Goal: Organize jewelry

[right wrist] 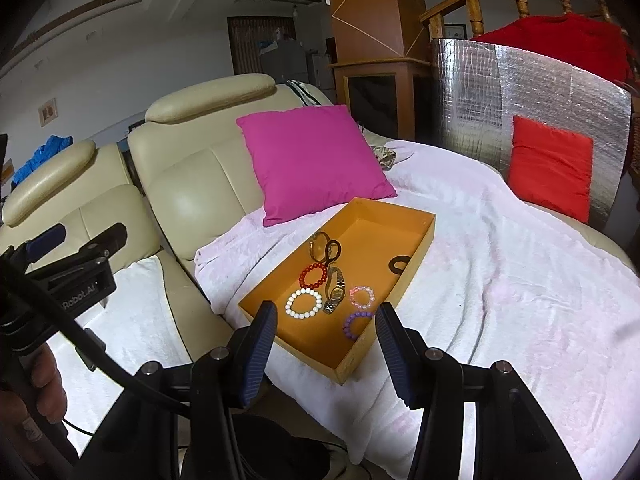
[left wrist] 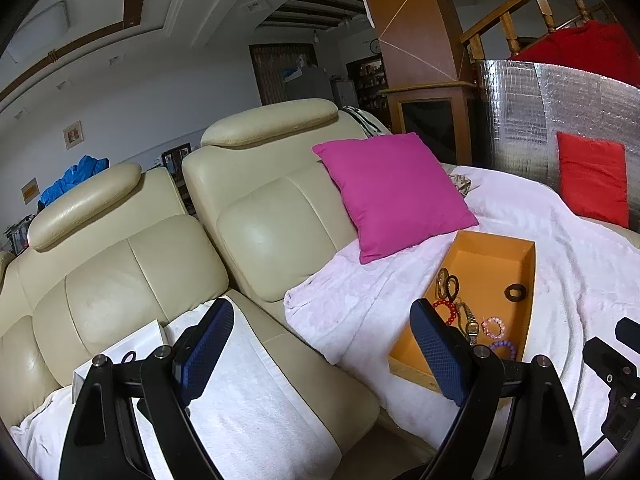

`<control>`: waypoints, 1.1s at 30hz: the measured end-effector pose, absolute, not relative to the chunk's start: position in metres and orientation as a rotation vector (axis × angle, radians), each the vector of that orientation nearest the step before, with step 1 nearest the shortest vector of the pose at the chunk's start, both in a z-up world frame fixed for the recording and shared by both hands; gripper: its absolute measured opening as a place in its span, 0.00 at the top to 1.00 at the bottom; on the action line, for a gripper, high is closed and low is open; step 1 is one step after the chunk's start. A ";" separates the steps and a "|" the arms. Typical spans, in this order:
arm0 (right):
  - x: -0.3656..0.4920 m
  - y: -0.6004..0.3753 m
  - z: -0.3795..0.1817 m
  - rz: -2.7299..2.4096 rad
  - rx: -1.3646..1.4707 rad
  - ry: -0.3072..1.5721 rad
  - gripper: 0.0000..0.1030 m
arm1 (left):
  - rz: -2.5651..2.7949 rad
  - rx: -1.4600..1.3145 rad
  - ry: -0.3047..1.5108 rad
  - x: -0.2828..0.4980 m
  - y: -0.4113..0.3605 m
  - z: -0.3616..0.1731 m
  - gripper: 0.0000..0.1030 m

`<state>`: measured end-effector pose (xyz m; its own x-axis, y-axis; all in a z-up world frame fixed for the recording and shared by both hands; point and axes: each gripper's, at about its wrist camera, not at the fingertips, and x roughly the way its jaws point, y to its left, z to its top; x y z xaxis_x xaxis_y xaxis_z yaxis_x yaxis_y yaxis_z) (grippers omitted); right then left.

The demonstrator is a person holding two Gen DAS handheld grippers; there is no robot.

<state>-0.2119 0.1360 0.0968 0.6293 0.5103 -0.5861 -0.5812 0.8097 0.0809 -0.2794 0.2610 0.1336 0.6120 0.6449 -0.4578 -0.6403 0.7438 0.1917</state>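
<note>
An open orange box (right wrist: 372, 232) lies on a white blanket on the sofa. Inside it are a white bead bracelet (right wrist: 303, 303), a red bead bracelet (right wrist: 314, 275), a metal watch (right wrist: 335, 290), a pink bracelet (right wrist: 361, 297), a purple bracelet (right wrist: 357, 324), brown bangles (right wrist: 324, 249) and a dark ring (right wrist: 398, 265). My right gripper (right wrist: 326, 350) hangs open and empty just short of the box's near end. My left gripper (left wrist: 324, 348) is wide open and empty over the sofa seat, left of the orange box (left wrist: 484, 256).
A small white box (left wrist: 140, 336) with a dark loop inside sits on a white towel (left wrist: 256, 392) at the lower left. A magenta cushion (right wrist: 316, 160) leans behind the orange box. A red cushion (right wrist: 550, 168) rests against a silver foil panel (right wrist: 532, 88).
</note>
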 end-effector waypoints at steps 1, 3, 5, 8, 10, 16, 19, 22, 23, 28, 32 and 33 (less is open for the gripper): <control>-0.211 0.137 0.096 0.626 -0.121 0.632 0.47 | 0.744 0.009 0.533 -0.279 0.262 0.133 0.13; -0.210 0.139 0.094 0.626 -0.123 0.634 0.47 | 0.745 0.005 0.538 -0.277 0.264 0.131 0.13; -0.207 0.141 0.094 0.627 -0.123 0.636 0.47 | 0.747 0.004 0.541 -0.276 0.266 0.129 0.13; -0.204 0.143 0.092 0.628 -0.121 0.639 0.47 | 0.750 0.003 0.549 -0.273 0.268 0.126 0.13; -0.202 0.143 0.090 0.629 -0.117 0.643 0.47 | 0.754 0.006 0.553 -0.270 0.268 0.124 0.13; -0.193 0.142 0.085 0.630 -0.101 0.656 0.47 | 0.762 0.020 0.565 -0.264 0.268 0.121 0.13; -0.188 0.141 0.083 0.628 -0.092 0.660 0.47 | 0.764 0.025 0.572 -0.260 0.265 0.119 0.13; -0.183 0.137 0.081 0.625 -0.078 0.666 0.47 | 0.761 0.032 0.577 -0.256 0.263 0.119 0.13; -0.181 0.135 0.080 0.624 -0.074 0.669 0.47 | 0.764 0.036 0.577 -0.255 0.262 0.118 0.13; -0.174 0.128 0.078 0.618 -0.061 0.673 0.47 | 0.762 0.050 0.583 -0.248 0.255 0.118 0.13; -0.169 0.119 0.078 0.610 -0.040 0.674 0.47 | 0.754 0.075 0.584 -0.241 0.246 0.121 0.13; -0.168 0.115 0.078 0.606 -0.032 0.674 0.47 | 0.749 0.081 0.583 -0.239 0.243 0.122 0.13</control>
